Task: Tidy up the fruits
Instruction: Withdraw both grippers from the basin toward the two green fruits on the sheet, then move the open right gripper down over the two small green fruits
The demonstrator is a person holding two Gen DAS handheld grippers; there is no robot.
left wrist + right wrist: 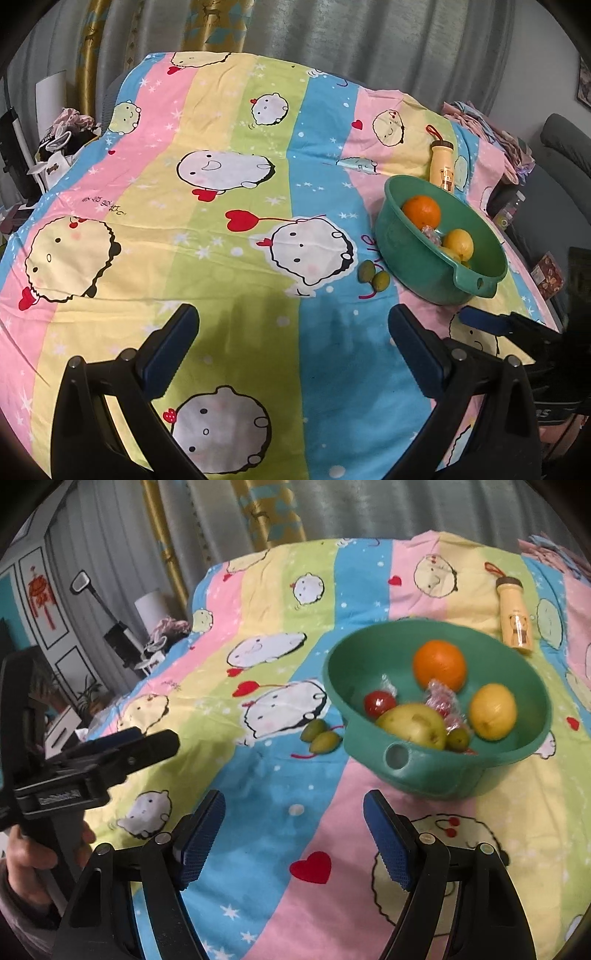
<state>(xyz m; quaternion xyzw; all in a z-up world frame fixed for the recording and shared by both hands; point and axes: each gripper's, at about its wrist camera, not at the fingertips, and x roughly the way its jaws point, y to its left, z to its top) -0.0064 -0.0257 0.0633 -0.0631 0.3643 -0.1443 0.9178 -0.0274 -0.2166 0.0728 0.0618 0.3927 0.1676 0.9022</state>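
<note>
So the green bowl sits on a striped cartoon sheet, over toward the right side of the table. Inside it there's an orange at the back, a lemon on the right, a bigger yellow-green fruit at the front by the bowl's handle, a small red one on the left, and a small green one tucked between the big fruit and the lemon. Some crinkly clear wrapper lies in the middle of it all.

Two small green fruits lie on the sheet just outside the bowl, to its left, touching each other.

A yellow bottle with a red loop lies on its side behind the bowl.

The left gripper hangs over bare sheet with its jaws wide apart and nothing between them. The right gripper is the same deal: jaws apart, empty, pointing at the sheet just in front of the bowl. In the right view you can see a hand holding the left gripper's handle.
</note>
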